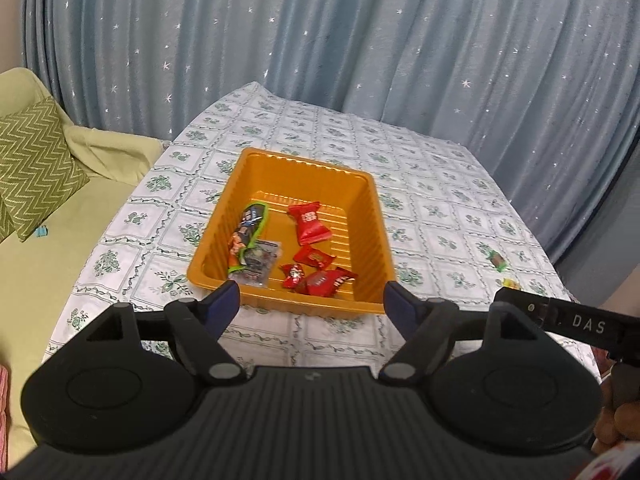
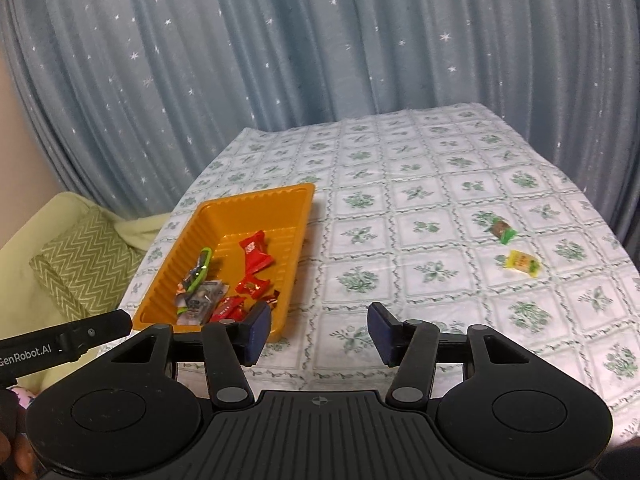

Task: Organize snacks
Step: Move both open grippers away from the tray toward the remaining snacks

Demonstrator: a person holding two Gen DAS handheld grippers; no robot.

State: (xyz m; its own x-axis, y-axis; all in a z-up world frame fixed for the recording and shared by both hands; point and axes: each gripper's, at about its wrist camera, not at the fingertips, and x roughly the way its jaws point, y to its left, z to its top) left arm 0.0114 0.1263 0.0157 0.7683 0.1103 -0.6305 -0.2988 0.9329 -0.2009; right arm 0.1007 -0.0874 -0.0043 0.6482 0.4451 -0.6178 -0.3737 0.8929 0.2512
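Holding eight snacks, tray [image 2: 306, 200], two candies [image 2: 522, 262] outside

Orange ribbed plastic tray [image 2: 188, 240] holds red-wrapped snacks [image 2: 256, 256] and green-edged packets [image 2: 198, 276]; a green-wrapped candy [image 2: 503, 230] and yellow-wrapped candy [image 2: 522, 263] lie apart on the bench

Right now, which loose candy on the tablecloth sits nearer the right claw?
The yellow-wrapped candy; the green-and-brown-wrapped candy lies farther back.

Orange tray [image 2: 304, 200] of red snacks [image 2: 255, 258] at left; two wrapped candies [image 2: 522, 261] loose on tablecloth [image 2: 400, 208].
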